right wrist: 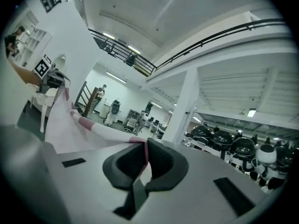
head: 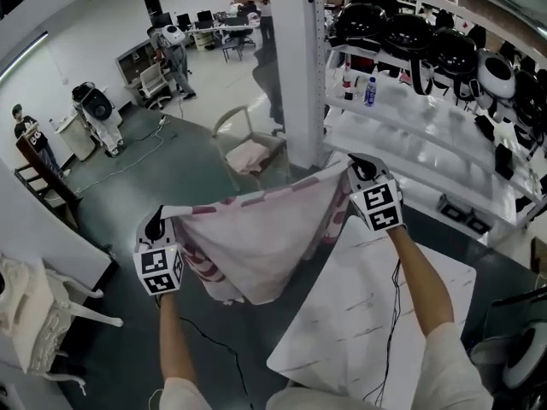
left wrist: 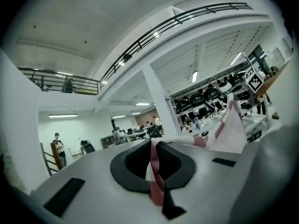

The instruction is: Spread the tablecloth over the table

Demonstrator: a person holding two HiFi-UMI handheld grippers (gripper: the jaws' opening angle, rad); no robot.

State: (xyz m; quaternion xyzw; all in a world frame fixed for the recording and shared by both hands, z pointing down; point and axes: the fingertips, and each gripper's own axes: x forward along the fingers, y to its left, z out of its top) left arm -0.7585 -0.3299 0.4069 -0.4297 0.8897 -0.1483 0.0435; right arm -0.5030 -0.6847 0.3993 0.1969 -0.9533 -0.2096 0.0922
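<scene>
A white tablecloth (head: 256,237) with dark red checks hangs stretched in the air between my two grippers, its middle sagging. My left gripper (head: 155,225) is shut on its left corner, and the cloth (left wrist: 154,171) shows pinched between the black pads. My right gripper (head: 362,169) is shut on the right corner, where the cloth (right wrist: 144,155) runs between its pads and off to the left. The white marble-patterned table (head: 376,314) lies below and to the right, bare, with the cloth's right end over its far corner.
A chair (head: 248,148) stands behind the cloth beside a white pillar (head: 299,67). White shelves (head: 410,135) with helmets and bottles run along the right. A white chair (head: 38,314) is at the lower left. People and robots stand far back.
</scene>
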